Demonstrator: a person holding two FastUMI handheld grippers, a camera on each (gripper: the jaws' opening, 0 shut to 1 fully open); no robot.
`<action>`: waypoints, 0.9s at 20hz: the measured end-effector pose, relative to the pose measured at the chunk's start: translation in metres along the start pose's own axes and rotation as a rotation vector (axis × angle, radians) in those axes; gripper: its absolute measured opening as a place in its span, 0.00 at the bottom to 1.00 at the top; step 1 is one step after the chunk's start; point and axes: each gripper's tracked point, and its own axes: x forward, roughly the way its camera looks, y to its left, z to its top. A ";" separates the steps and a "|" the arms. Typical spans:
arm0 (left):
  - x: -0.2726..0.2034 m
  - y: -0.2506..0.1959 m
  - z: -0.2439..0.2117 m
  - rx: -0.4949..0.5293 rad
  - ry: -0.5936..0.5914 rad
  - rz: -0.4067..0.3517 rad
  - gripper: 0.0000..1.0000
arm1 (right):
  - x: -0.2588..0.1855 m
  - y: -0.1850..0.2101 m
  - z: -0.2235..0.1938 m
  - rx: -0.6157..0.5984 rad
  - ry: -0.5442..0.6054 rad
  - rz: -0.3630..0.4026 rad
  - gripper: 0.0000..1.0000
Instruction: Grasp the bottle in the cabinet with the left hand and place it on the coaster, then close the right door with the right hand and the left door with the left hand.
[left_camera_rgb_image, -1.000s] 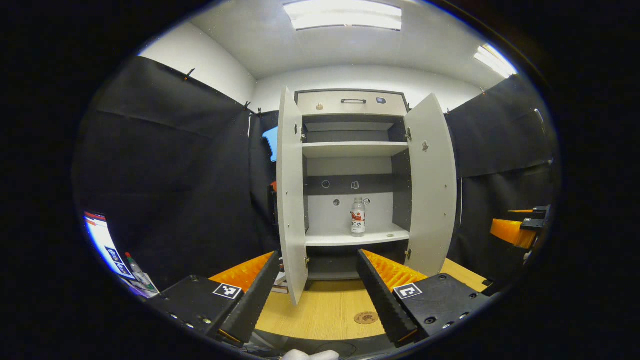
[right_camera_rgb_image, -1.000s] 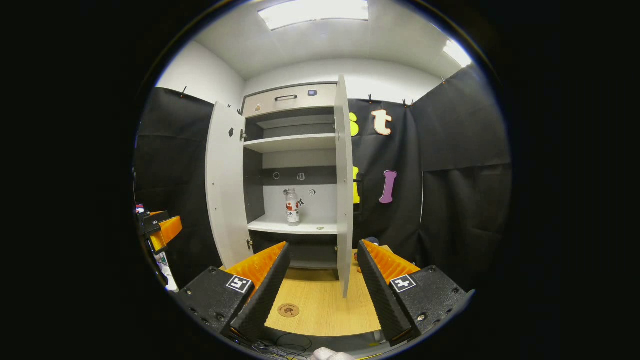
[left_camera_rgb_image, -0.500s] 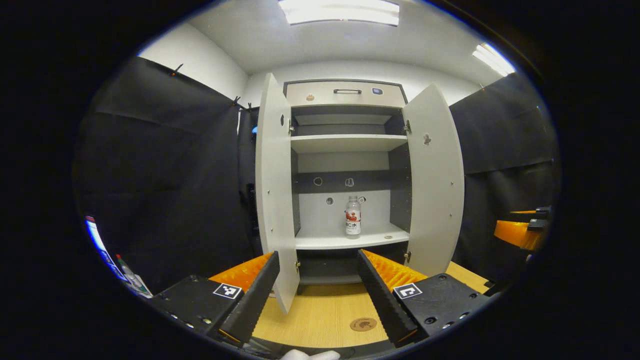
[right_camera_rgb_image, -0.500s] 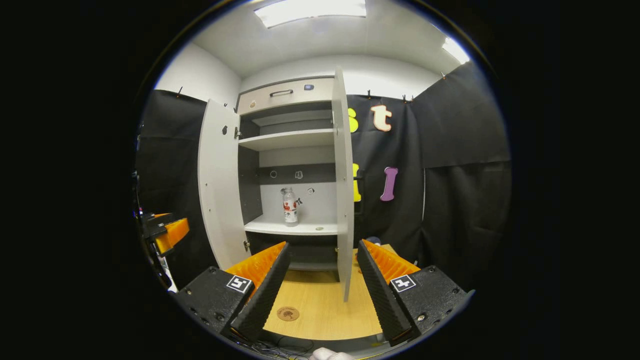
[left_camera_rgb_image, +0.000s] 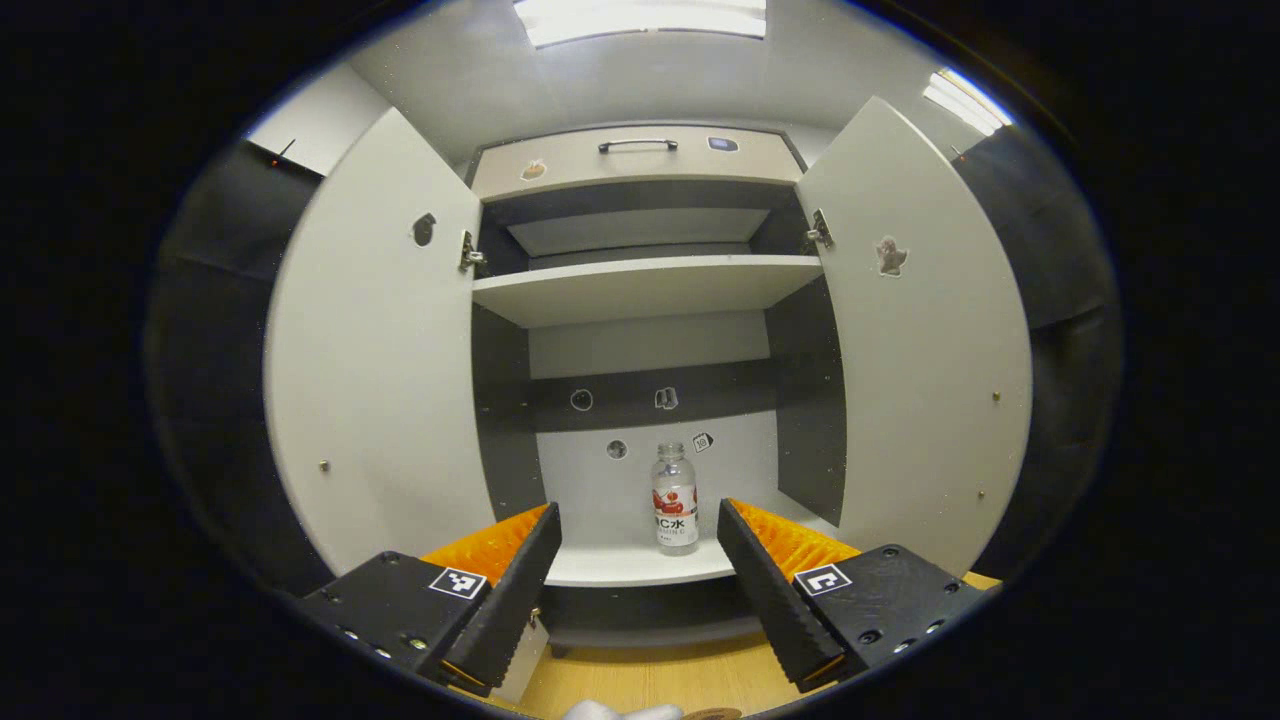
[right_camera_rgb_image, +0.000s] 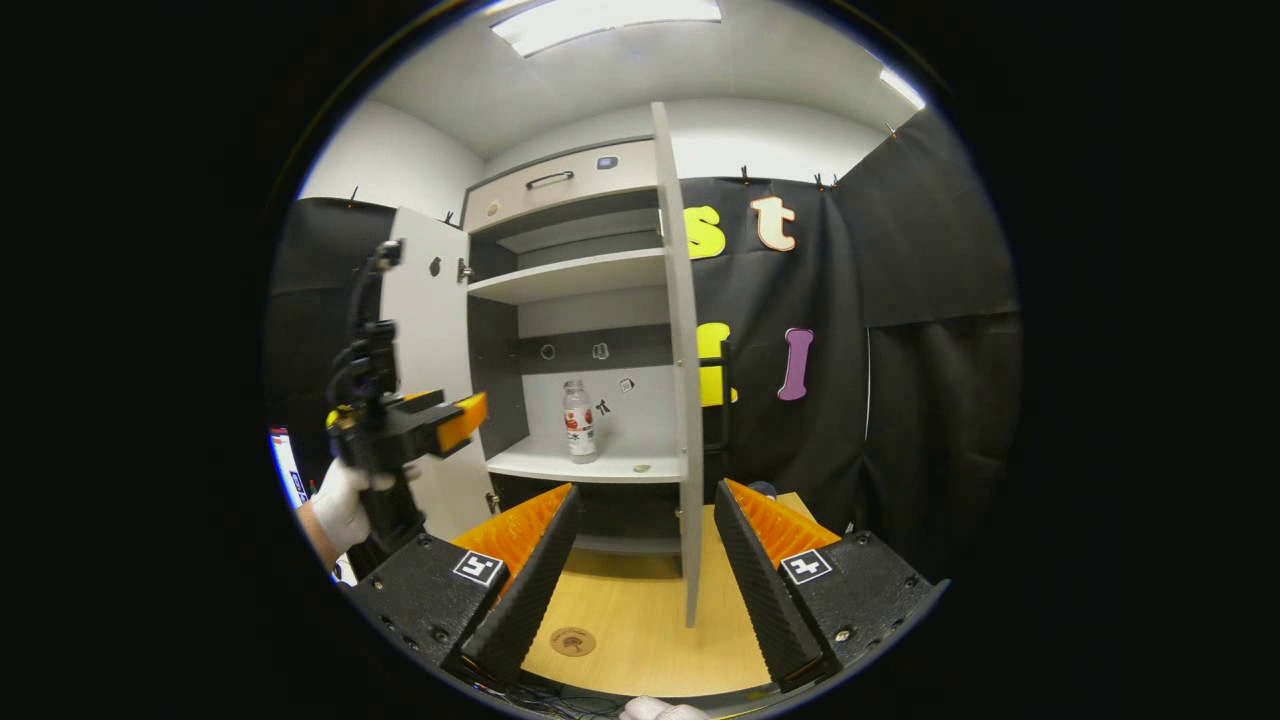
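Note:
A clear bottle (left_camera_rgb_image: 675, 499) with a red and white label stands upright on the cabinet's lower shelf (left_camera_rgb_image: 640, 566). My left gripper (left_camera_rgb_image: 638, 522) is open in front of the shelf, with the bottle beyond its fingertips and nothing between them. From the right gripper view the bottle (right_camera_rgb_image: 577, 421) stands on the same shelf, and the left gripper (right_camera_rgb_image: 455, 418) is held by a gloved hand (right_camera_rgb_image: 345, 505) at the cabinet's opening. My right gripper (right_camera_rgb_image: 640, 508) is open above the wooden table, with the right door's edge (right_camera_rgb_image: 682, 400) between its fingers. A round coaster (right_camera_rgb_image: 573, 641) lies on the table.
Both cabinet doors stand open: the left door (left_camera_rgb_image: 380, 360) and the right door (left_camera_rgb_image: 925, 340). An upper shelf (left_camera_rgb_image: 640, 285) and a drawer with a handle (left_camera_rgb_image: 637, 146) sit above. Black cloth walls surround the cabinet. The wooden table (right_camera_rgb_image: 650, 620) lies in front.
My left gripper has moved forward and closer to the cabinet, so the bottle looks larger and lower. In the right gripper view the left gripper and its hand have come in towards the shelf.

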 end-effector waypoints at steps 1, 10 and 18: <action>0.021 -0.007 0.000 0.002 0.002 -0.004 0.95 | 0.004 -0.008 0.001 0.002 -0.004 -0.008 0.83; 0.167 -0.025 -0.047 -0.026 0.080 0.031 0.96 | 0.047 -0.067 0.004 0.026 0.045 -0.052 0.83; 0.232 -0.019 -0.088 -0.054 0.120 0.066 0.96 | 0.060 -0.099 0.013 -0.027 0.041 -0.095 0.83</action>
